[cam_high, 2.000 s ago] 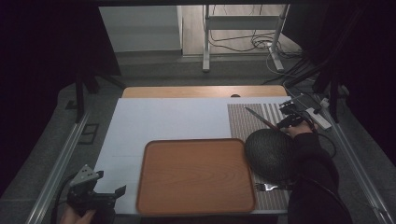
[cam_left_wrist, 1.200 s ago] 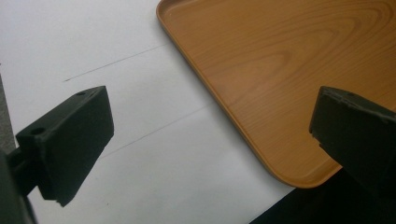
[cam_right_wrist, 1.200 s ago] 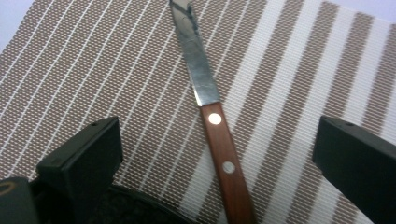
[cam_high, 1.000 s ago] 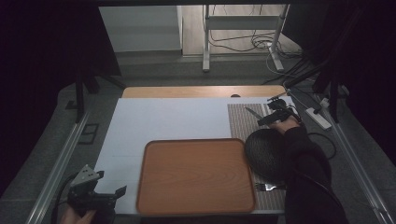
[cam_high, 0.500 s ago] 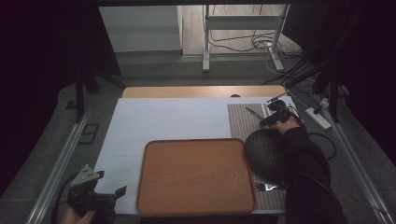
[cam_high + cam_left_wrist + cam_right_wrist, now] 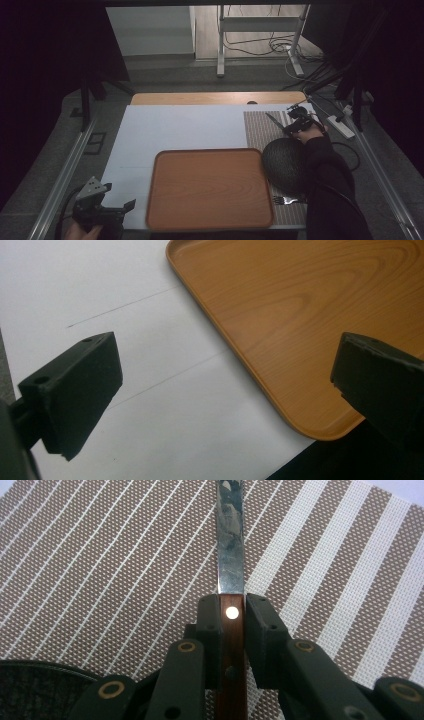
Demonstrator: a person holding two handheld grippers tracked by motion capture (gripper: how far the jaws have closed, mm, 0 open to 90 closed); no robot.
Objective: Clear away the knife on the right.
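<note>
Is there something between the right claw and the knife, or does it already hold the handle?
Nothing stands between them. The right claw is closed on the knife by its wooden handle, one jaw on each side, above the striped placemat. The blade points away from the claw.

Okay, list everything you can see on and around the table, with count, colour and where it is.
Knife: one, steel blade, red-brown wooden handle, over the far right of the placemat, handle clamped in the right gripper.
Placemat: one, brown with white stripes, right side of the table.
Tray: one, orange-brown wood, near centre, nothing on it.
Bowl: one, dark, on the placemat beside the tray's right edge.
Fork: one, silver, near end of the placemat.
Table: one, white top, wooden strip along the far edge.
Power strip: one, white, right of the table.
Left gripper: black, open, near left corner.
Right gripper: black, shut on the knife.
</note>
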